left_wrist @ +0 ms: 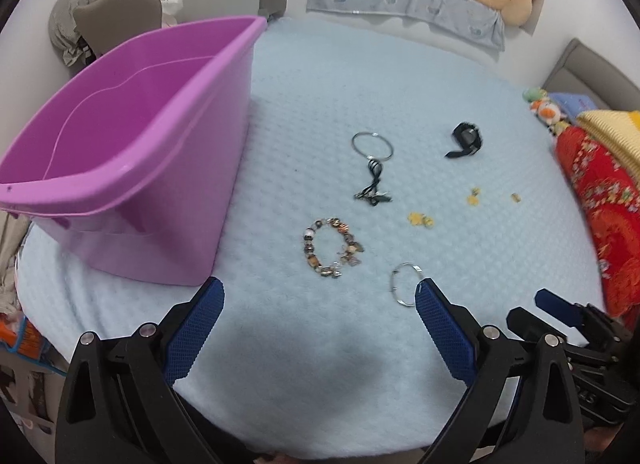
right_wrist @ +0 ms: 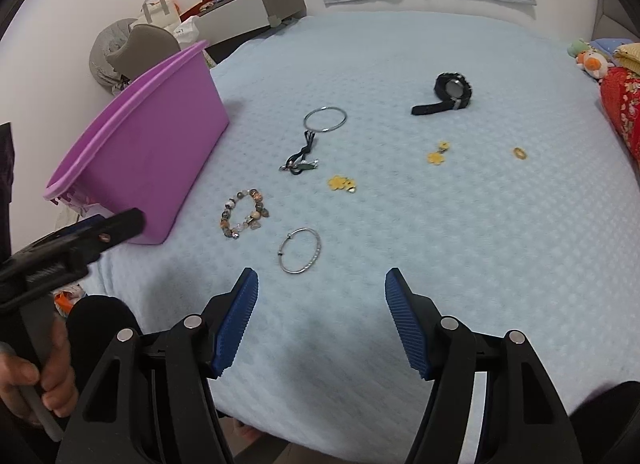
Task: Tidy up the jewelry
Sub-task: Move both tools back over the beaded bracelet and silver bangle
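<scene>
Jewelry lies scattered on the pale blue blanket [right_wrist: 440,244]: beaded bracelet [right_wrist: 243,214], two silver bangles [right_wrist: 300,251], black watch [right_wrist: 450,94], yellow flower charms [right_wrist: 342,183]. Purple bin [left_wrist: 132,152] stands beside them, left. Left gripper [left_wrist: 320,296] and right gripper [right_wrist: 322,284] hover above, both spread, nothing between their pads.

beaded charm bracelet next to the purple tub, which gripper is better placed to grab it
Probably left. The left gripper is open, with the multicoloured beaded charm bracelet just ahead between its fingers and the purple plastic tub on its side. The right gripper faces the thin silver bangle instead.
</scene>
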The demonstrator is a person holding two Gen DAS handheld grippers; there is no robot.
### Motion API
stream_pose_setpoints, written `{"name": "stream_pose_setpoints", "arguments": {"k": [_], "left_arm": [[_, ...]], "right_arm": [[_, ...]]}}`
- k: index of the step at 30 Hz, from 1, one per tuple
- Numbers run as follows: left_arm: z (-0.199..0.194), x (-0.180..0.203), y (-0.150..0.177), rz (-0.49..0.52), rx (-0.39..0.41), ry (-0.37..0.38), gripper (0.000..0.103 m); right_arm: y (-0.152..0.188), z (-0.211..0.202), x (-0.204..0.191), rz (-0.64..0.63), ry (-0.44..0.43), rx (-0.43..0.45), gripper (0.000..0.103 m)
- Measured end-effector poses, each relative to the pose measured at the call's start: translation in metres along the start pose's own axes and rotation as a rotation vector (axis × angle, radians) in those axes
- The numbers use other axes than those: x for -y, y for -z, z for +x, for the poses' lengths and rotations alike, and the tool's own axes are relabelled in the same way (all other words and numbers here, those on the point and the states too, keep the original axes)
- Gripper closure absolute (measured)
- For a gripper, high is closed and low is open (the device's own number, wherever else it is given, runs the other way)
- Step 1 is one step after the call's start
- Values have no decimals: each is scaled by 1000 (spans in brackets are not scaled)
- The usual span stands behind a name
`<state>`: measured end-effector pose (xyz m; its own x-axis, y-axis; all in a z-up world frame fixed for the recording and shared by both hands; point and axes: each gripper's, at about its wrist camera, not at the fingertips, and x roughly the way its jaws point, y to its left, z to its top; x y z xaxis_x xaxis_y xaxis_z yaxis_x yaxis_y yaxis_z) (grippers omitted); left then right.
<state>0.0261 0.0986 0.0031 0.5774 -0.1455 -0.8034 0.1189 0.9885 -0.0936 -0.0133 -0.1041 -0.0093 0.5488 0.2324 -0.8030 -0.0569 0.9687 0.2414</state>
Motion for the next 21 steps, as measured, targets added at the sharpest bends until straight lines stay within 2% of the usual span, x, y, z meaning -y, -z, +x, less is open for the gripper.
{"name": "stream_pose_setpoints", "arguments": {"k": [9, 15, 21], "left_arm": [[77, -6, 2, -19, -63, -30, 8], [102, -5, 1, 3, -68, -32, 8], [122, -8, 1, 7, -88, -37, 8]], "right_arm": [[2, 46, -16, -76, 19, -16, 40], [7, 76, -23, -95, 26, -24, 40], [9, 102, -32, -127, 80, -29, 40]]}}
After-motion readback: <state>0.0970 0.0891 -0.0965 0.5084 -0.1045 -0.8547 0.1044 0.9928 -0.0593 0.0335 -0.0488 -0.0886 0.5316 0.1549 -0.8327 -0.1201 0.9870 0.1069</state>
